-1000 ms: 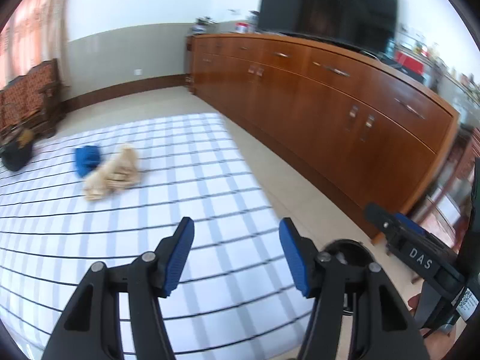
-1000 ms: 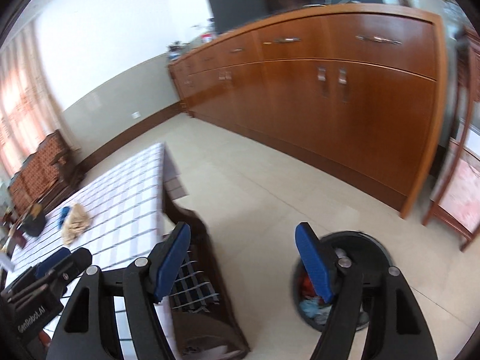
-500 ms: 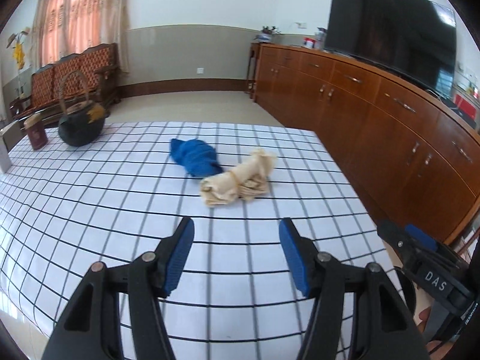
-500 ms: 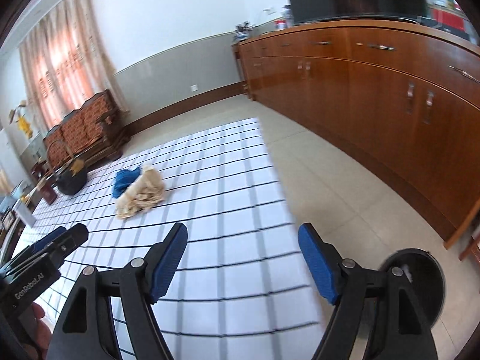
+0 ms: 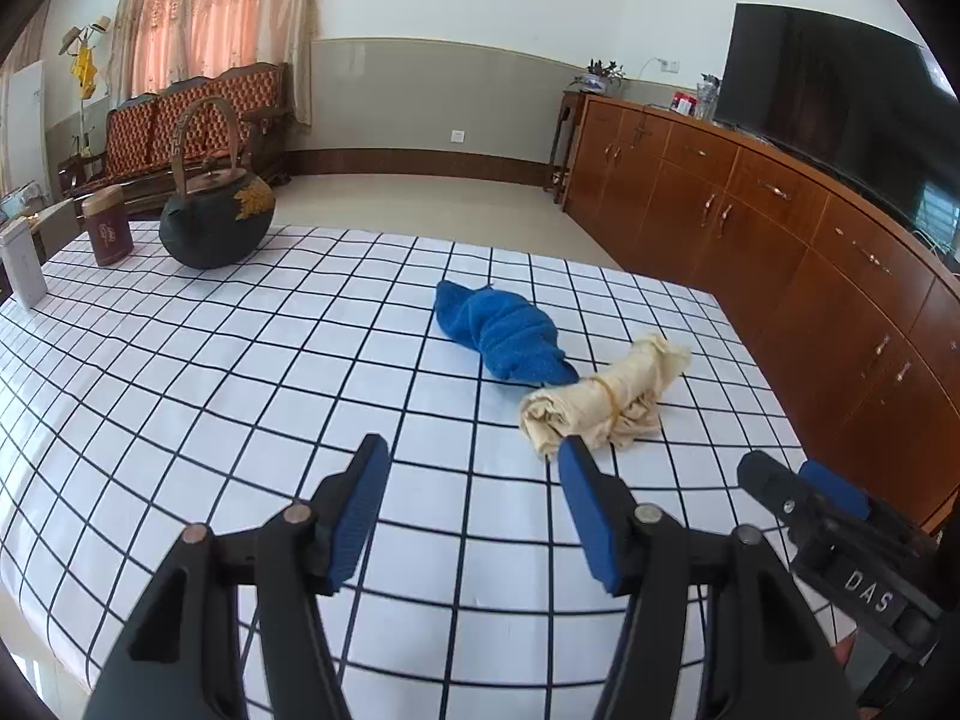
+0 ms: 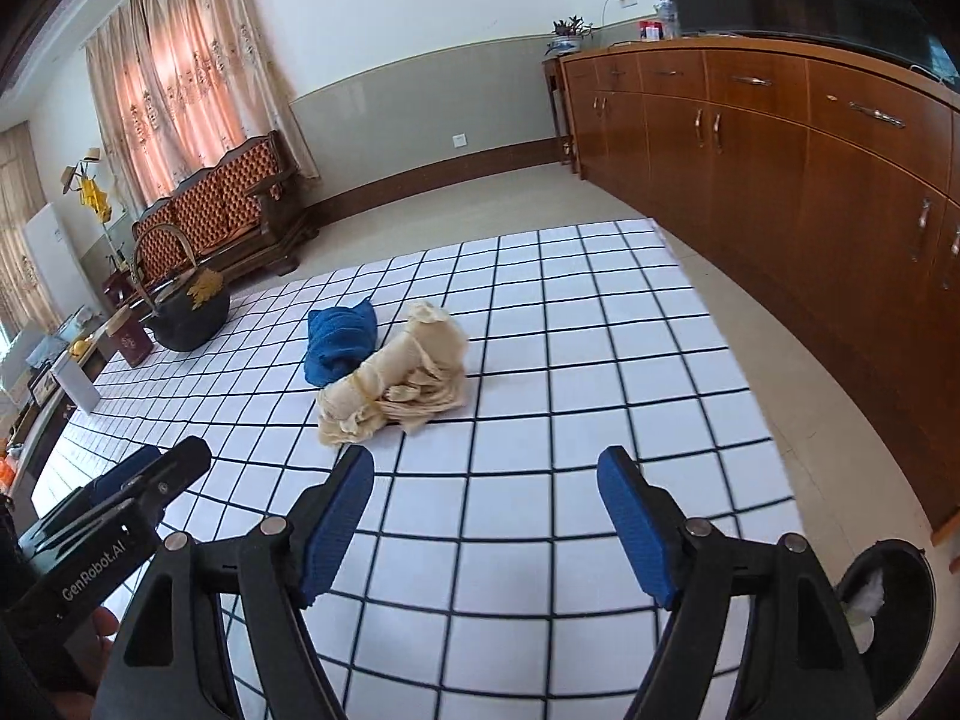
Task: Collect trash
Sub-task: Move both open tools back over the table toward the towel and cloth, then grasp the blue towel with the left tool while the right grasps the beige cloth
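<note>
While both grippers hang over the table, the scene reads as follows.
Left gripper (image 5: 471, 477): blue-padded jaws apart, nothing between them, above the white black-gridded tablecloth (image 5: 240, 360).
Right gripper (image 6: 486, 489): jaws have just been opening, now wide apart and empty.
Trash: a crumpled beige cloth bundle tied with a band (image 6: 393, 381) lies on the tablecloth, touching a rolled blue towel (image 6: 339, 342) behind it.
Bin: a round black trash can (image 6: 900, 606) stands on the floor by the table's near right corner.
Far end: a dark round kettle with a hoop handle (image 5: 216, 222).

Beige bundle (image 5: 603, 399) touching blue wad (image 5: 503, 331), tabletop.
</note>
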A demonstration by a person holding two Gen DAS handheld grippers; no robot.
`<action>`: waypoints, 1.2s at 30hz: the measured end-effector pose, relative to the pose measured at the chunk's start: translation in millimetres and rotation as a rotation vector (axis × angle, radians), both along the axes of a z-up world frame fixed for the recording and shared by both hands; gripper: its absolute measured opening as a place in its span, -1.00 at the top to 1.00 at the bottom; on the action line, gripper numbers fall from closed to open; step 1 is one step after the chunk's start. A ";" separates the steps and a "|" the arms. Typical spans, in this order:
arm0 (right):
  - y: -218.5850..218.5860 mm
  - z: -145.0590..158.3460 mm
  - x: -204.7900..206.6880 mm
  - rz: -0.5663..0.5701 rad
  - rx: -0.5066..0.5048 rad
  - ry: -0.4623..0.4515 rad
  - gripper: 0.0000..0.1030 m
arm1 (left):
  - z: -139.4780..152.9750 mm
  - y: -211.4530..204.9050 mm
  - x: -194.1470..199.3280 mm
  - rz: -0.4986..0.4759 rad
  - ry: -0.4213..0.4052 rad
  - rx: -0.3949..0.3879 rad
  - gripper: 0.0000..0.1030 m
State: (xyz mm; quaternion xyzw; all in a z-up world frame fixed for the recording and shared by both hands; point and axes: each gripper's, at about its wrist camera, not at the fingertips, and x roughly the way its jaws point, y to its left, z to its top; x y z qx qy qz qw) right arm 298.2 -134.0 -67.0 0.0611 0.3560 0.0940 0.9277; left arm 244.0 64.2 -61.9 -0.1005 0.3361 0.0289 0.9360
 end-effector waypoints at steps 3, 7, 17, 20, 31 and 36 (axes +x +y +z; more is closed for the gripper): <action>10.8 -2.5 11.5 0.012 -0.005 0.006 -0.53 | 0.1 2.1 8.1 -0.001 -0.006 0.003 -0.17; 18.1 -5.6 26.4 0.015 -0.011 0.016 -0.53 | -1.6 4.6 18.7 -0.011 0.005 -0.026 -0.17; 27.1 -11.6 58.9 0.007 0.004 0.045 -0.54 | -7.7 13.6 38.0 0.007 0.010 -0.020 -0.17; 27.2 -11.9 65.3 0.001 0.013 0.047 -0.54 | -9.7 17.2 45.2 0.017 0.017 -0.031 -0.17; 40.2 -16.6 88.6 0.023 0.022 0.064 -0.56 | -16.1 16.7 59.7 0.036 0.021 0.009 -0.17; 40.1 -30.1 100.1 0.011 0.044 0.112 -0.56 | -18.1 15.5 63.9 0.033 0.032 -0.006 -0.17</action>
